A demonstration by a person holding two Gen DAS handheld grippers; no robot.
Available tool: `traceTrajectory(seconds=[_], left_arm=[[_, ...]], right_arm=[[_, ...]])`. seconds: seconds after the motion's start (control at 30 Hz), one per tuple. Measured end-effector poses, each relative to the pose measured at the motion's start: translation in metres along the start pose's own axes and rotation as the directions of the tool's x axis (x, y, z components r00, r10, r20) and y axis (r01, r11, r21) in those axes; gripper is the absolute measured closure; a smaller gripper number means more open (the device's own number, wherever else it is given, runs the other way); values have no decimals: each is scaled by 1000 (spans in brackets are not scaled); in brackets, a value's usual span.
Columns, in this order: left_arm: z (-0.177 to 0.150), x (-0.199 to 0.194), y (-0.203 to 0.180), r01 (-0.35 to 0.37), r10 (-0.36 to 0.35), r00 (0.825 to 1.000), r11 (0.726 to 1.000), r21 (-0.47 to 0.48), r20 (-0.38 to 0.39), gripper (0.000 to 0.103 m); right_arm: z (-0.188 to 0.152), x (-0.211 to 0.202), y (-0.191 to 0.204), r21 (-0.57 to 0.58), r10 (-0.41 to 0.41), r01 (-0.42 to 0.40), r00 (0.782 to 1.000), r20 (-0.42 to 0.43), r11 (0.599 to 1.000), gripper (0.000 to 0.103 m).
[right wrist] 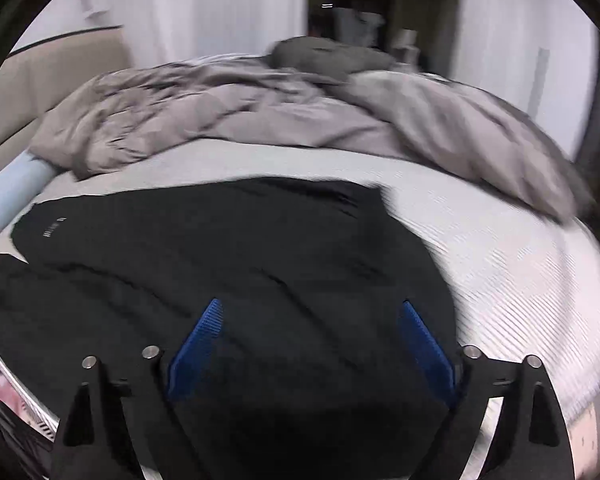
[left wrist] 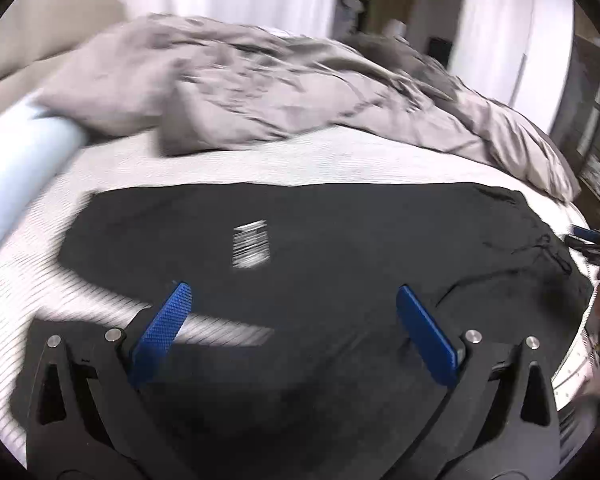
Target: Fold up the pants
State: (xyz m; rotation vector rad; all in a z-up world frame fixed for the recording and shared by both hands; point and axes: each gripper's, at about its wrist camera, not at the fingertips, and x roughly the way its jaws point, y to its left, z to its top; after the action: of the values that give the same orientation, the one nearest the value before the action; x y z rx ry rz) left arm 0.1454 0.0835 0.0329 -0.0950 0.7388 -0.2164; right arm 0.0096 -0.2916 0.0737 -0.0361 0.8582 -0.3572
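Bed (left wrist: 300, 160): black pants (left wrist: 340, 240) lie flat | my left gripper (left wrist: 294, 304) jaws apart, empty | my right gripper (right wrist: 310, 316) jaws apart, empty

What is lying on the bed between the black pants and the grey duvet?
Nothing: only a bare strip of striped sheet separates the pants from the duvet. The right wrist view shows it best; the left wrist view agrees.

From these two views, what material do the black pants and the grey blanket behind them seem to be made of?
Black pants: probably a thin, matte synthetic or cotton knit; they lie flat with soft, shallow creases and no shine, and carry a small white printed mark. Grey blanket: looks like a padded woven duvet, matte, with many crumpled folds and puffy bulk. Motion blur leaves the exact weave of both open.
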Motion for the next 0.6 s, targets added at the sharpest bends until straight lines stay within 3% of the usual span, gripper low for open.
traceTrajectory(seconds=[0.1, 0.2, 0.27, 0.3, 0.37, 0.47, 0.53, 0.57, 0.6], left_arm=[[27, 71, -42, 92, -91, 992, 996, 10, -93, 1], [32, 140, -85, 125, -106, 974, 989, 83, -201, 1], [21, 180, -109, 151, -88, 941, 974, 172, -326, 4], [13, 194, -115, 136, -47, 928, 966, 220, -370, 4], [11, 187, -112, 163, -67, 935, 953, 253, -349, 4], [9, 168, -72, 88, 8, 941, 960, 267, -337, 2], [6, 160, -34, 21, 56, 941, 975, 223, -334, 0], [5, 155, -18, 11, 52, 943, 982, 187, -329, 0], [5, 149, -6, 23, 31, 946, 987, 160, -323, 0]], right_arm=[[28, 56, 44, -17, 76, -78, 993, -86, 997, 9], [55, 124, 74, -57, 98, -109, 981, -170, 992, 9], [60, 152, 94, -100, 115, -141, 967, -229, 985, 9], [56, 177, 107, -138, 124, -170, 948, -294, 976, 9], [45, 195, 113, -263, 27, -120, 943, -331, 957, 9], [38, 187, 69, -262, 6, -91, 952, -307, 961, 8], [31, 181, -2, -203, -134, 77, 948, -289, 976, 7], [27, 181, -33, -176, -204, 158, 935, -291, 972, 6], [24, 179, -58, -129, -212, 181, 932, -294, 975, 6]])
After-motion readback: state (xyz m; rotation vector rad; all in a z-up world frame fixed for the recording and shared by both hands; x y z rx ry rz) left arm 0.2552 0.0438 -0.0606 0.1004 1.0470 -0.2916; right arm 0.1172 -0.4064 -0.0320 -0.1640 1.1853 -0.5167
